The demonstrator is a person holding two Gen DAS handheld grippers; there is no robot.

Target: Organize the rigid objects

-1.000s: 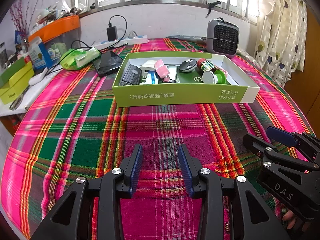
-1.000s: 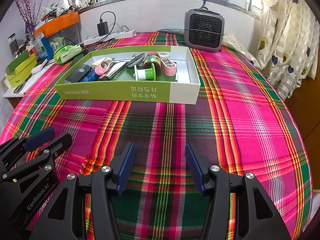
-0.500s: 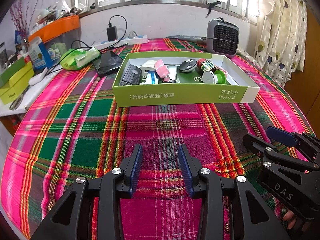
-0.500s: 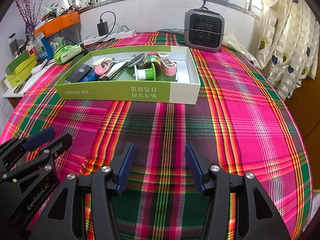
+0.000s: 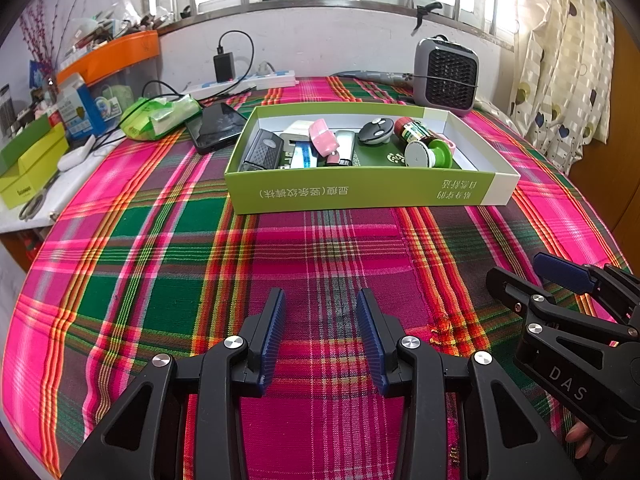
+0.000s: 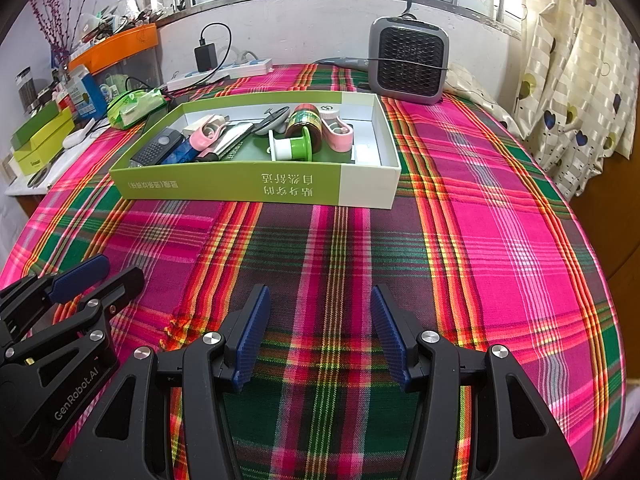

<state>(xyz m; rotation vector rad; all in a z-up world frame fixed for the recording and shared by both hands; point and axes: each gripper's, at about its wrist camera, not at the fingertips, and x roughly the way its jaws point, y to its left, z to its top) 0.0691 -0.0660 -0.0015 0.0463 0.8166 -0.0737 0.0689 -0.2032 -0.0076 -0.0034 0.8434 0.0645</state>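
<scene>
A green and white box lies on the plaid tablecloth, well ahead of both grippers. Inside it lie a black remote, a pink clip, a small jar, a green and white spool and several other small items. My left gripper hovers low over the near cloth, open, nothing between its fingers. My right gripper is also open and empty; it appears at the right edge of the left wrist view.
A grey fan heater stands behind the box. A black phone, a green packet and a power strip lie at the back left. Cluttered boxes and scissors sit on the left side shelf. A curtain hangs at right.
</scene>
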